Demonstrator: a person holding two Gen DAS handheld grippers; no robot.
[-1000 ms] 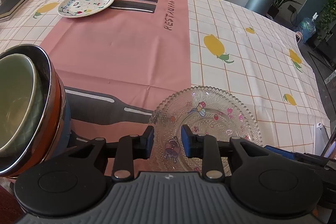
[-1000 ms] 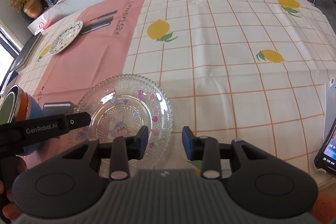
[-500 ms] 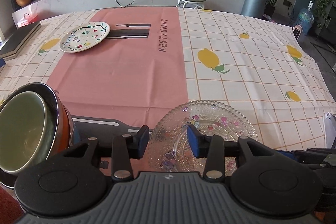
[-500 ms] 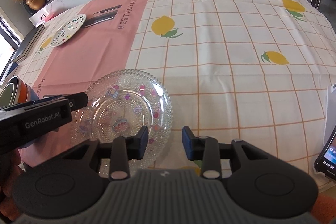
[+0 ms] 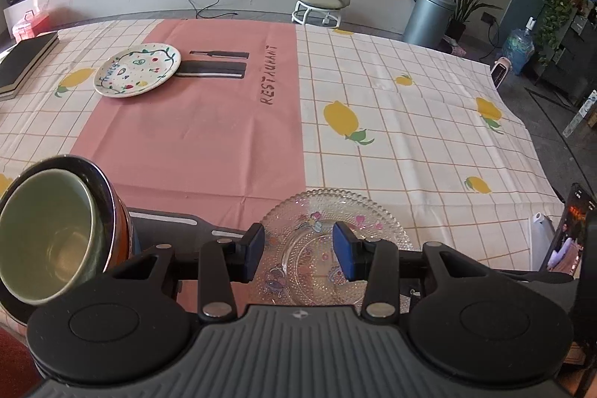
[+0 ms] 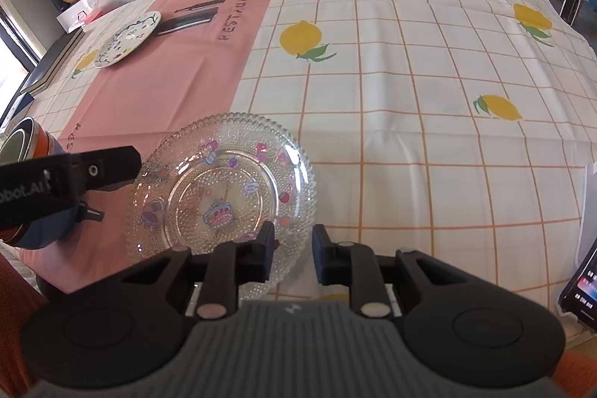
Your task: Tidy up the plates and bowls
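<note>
Left gripper (image 5: pixel 297 250) parted wide over the near part of the glass plate (image 5: pixel 335 248), holding nothing; right gripper (image 6: pixel 293 256) parted narrowly at that plate's near right rim, rim not clearly between its pads. Glass plate flat on the desk (image 6: pixel 410 99) at its near edge, stack of nested bowls (image 5: pixel 56 234) just left of it, painted plate (image 5: pixel 137 69) far off on the pink strip
</note>
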